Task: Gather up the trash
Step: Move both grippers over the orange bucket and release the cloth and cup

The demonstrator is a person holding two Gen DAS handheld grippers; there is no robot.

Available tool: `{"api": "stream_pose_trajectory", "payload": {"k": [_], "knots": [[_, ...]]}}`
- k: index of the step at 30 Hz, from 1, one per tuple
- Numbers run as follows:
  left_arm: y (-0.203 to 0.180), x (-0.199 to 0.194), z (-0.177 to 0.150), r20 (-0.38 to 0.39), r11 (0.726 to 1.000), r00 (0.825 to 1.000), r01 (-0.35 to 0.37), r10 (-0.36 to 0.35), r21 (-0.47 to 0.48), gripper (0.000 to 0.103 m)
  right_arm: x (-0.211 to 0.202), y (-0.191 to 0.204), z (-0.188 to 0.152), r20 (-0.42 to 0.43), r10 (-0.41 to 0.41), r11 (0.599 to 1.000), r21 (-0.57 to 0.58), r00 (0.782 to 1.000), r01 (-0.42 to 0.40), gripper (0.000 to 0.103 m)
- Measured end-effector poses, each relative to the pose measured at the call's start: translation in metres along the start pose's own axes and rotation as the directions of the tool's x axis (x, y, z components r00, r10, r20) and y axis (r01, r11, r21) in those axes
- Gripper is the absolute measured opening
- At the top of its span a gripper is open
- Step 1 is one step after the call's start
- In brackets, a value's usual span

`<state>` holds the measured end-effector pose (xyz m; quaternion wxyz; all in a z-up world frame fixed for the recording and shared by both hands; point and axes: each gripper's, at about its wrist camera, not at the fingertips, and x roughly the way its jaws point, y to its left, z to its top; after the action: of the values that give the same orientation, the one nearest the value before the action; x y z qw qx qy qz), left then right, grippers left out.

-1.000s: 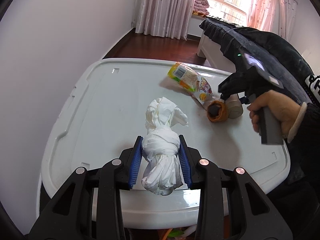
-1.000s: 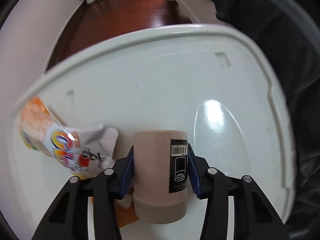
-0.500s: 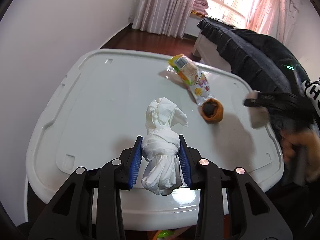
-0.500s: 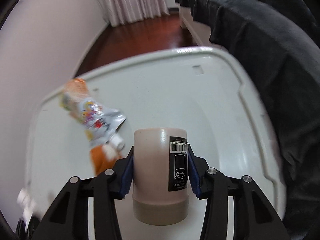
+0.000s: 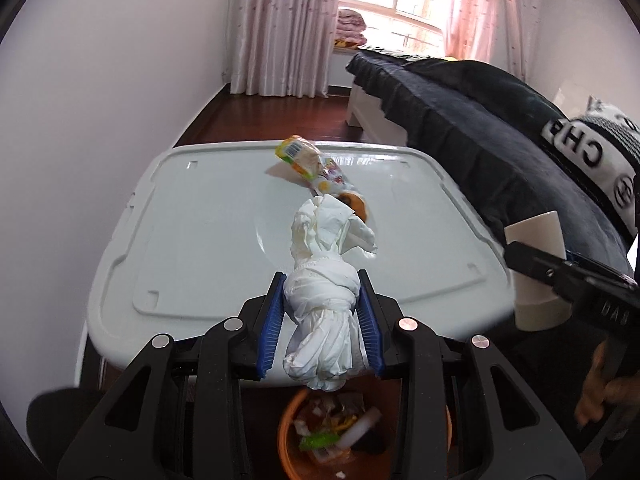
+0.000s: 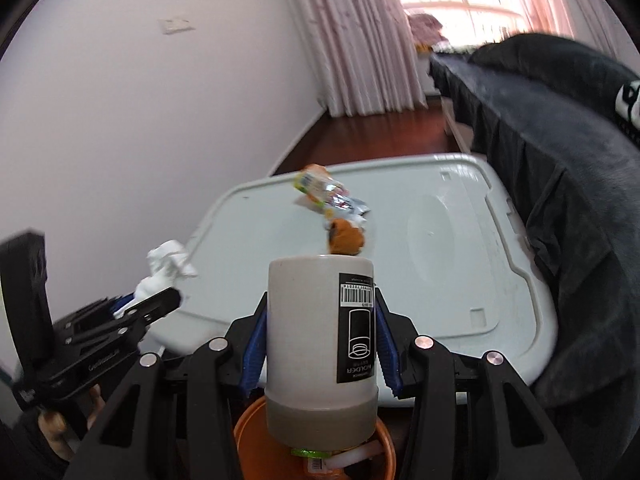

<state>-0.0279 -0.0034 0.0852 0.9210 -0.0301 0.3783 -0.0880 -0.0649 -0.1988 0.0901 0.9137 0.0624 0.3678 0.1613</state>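
We grip tissue (image 5: 325, 312) left, cup (image 6: 321, 344) right, above the bin (image 6: 248, 436); wrapper (image 5: 316, 166) and peel (image 6: 345, 237) remain.

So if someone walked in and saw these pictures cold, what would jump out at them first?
Probably the two loads held over the orange bin on the floor: the left gripper clamps a knotted white bag, and the right gripper clamps a beige cup with a black label. Behind them, on the white table, lie a colourful snack wrapper and a small orange piece.
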Motion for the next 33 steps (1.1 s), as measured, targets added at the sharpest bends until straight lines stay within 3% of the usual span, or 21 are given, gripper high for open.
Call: {"api": "stream_pose_trajectory", "payload": {"k": [8,14,23,33], "knots": [[-0.019,0.003,-0.074,-0.123,0.997,0.991,-0.051,0.059,0.061,0.034,-0.001,0.008,-0.071,-0.068,0.002,1.0,-0.019,0.998,-0.003,0.047],[-0.007,0.022,-0.105,-0.255,0.998,0.965,-0.063,0.057,-0.016,0.034,0.014,0.004,-0.111,-0.165,-0.028,1.0,0.001,0.986,0.029,0.047],[-0.01,0.05,-0.121,-0.363,0.999,0.931,-0.034,0.034,0.005,0.034,0.037,-0.003,-0.125,-0.266,-0.041,0.998,0.042,0.963,0.054,0.047],[-0.005,0.054,-0.125,-0.389,1.0,0.921,-0.022,0.014,-0.017,0.034,0.042,-0.003,-0.126,-0.288,-0.044,0.998,0.039,0.957,0.058,0.047]]}}
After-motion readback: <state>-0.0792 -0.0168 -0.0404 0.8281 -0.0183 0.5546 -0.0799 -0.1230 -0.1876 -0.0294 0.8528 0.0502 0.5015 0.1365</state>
